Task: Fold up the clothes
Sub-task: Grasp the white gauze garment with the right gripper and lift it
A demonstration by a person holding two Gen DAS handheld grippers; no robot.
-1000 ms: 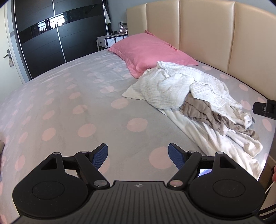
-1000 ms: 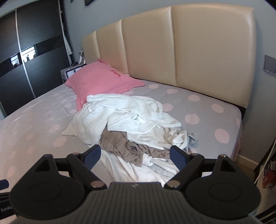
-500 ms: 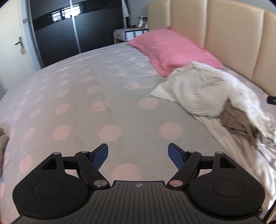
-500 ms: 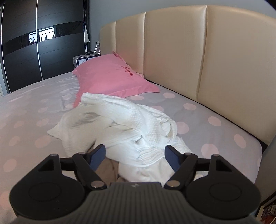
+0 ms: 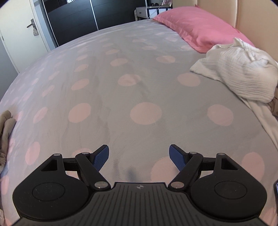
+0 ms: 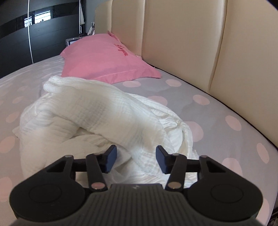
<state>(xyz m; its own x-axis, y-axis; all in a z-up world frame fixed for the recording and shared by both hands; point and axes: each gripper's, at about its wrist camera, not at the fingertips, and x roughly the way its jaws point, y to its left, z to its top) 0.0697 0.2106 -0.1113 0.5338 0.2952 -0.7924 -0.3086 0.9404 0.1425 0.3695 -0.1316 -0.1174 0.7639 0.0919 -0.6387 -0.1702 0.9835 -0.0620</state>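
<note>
A crumpled pile of white textured clothes [image 6: 104, 118] lies on the grey bed with pink dots [image 5: 121, 97]. It also shows at the right edge of the left wrist view [image 5: 243, 73]. My right gripper [image 6: 136, 160] is open, its blue pads right over the near part of the white pile, with cloth between and below them. My left gripper [image 5: 139, 158] is open and empty, low over bare bedsheet, well left of the pile.
A pink pillow [image 6: 106, 59] lies beyond the pile against the cream padded headboard [image 6: 191, 43]. A beige garment [image 5: 5, 132] lies at the bed's left edge. A black wardrobe [image 5: 83, 15] and a white door [image 5: 20, 31] stand beyond the bed.
Both grippers have moved forward and lower. The right one has closed in on the white pile and its jaws have narrowed a little. The left one has swung left over bare sheet.
</note>
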